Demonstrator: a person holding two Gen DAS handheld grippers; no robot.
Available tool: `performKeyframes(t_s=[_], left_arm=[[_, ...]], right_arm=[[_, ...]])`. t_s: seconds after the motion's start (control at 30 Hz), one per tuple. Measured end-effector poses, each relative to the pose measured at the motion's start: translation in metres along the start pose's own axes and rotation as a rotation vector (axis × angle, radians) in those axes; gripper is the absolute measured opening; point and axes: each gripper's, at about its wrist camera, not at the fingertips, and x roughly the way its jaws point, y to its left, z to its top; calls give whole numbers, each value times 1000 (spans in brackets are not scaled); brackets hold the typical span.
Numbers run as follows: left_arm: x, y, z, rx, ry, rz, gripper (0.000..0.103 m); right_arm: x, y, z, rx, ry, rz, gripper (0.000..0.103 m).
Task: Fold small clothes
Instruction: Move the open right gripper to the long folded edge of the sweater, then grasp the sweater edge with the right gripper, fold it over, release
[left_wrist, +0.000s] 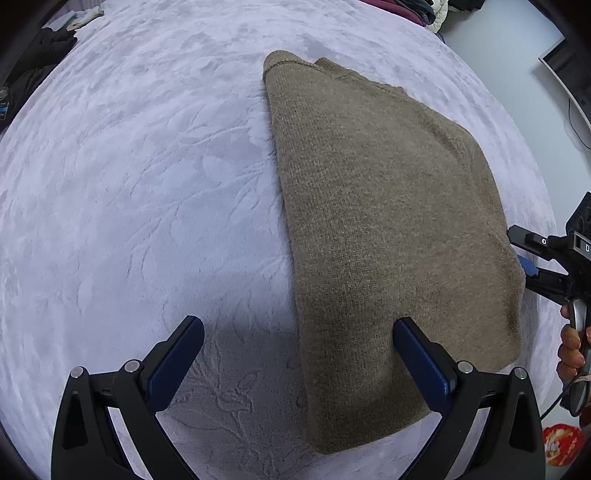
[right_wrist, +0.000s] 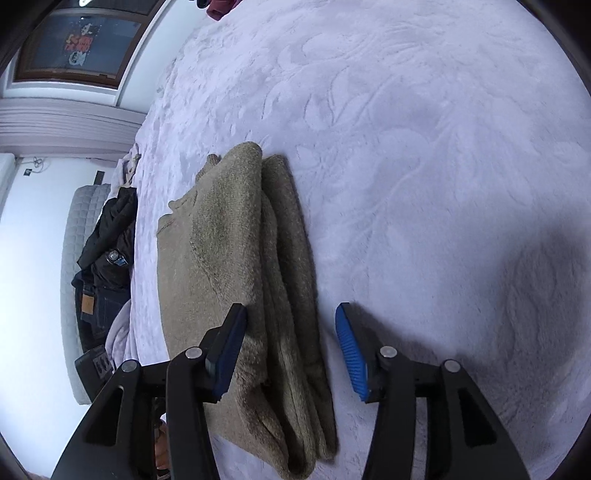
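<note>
Two grippers in play here, both hovering over a pale lilac bedspread (left_wrist: 129, 166) with an embossed leafy pattern. The brown knit sweater (left_wrist: 388, 221) lies folded into a long narrow stack on that bedspread, and from the right wrist view you can see several layers piled up along its edge (right_wrist: 280, 295). The left gripper (left_wrist: 299, 365) has its jaws spread wide with nothing between the pads; its right finger (left_wrist: 421, 362) sits over the near end of the sweater, the other one over bare bedspread. The right gripper (right_wrist: 291, 347) has its jaws about half apart, straddling the layered edge of the sweater, and the pads aren't squeezing it as far as I can tell, the blue one is clear of the fabric. In the left wrist view that same gripper (left_wrist: 524, 254) pokes in at the sweater's right edge, with a hand (left_wrist: 570, 343) on its handle. Dark clothes (right_wrist: 107, 240) are heaped at the far side of the bed.
</note>
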Motion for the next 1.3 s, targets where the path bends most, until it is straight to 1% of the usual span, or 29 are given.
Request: performKeyframes(t_s=[0.13,0.37,0.5,0.6,0.7,0.8,0.83,0.9,0.97,1.03,1.1,1.23,1.3], left_arm=[[2,0,0,-4,6,-10,103],[6,-4,2,7,14,-6,103],[6,-3,4,7,13,-25,103],[2,-2,6,26,5,-47,103],[0,0,9,38,10,-91,103],[-1,3,13,48,29,-181,103],[0,3,15,56,44,-215,103],[5,0,17,78,74,-254,103],[9,1,19,81,87,-277,103],[14,1,21,68,112,-329,103],[18,-3,24,68,127,-370,103],[28,-17,29,98,137,-369,103],[32,-24,31,113,139,-354,103]], right_arm=[[-1,-5,-8,7,13,4,55],[-1,-11,-12,28,16,19,55],[-1,-12,-15,30,20,29,57],[-1,-14,-17,34,23,35,57],[-1,-17,-17,33,24,42,57],[-1,-16,-14,19,26,56,57],[-1,-15,-12,12,25,67,61],[-2,-14,-4,1,18,87,69],[-2,-10,5,-9,14,98,69],[1,-4,13,-37,28,102,69],[11,0,20,-72,66,115,69],[36,5,32,-98,150,152,69],[48,8,37,-123,175,149,69]])
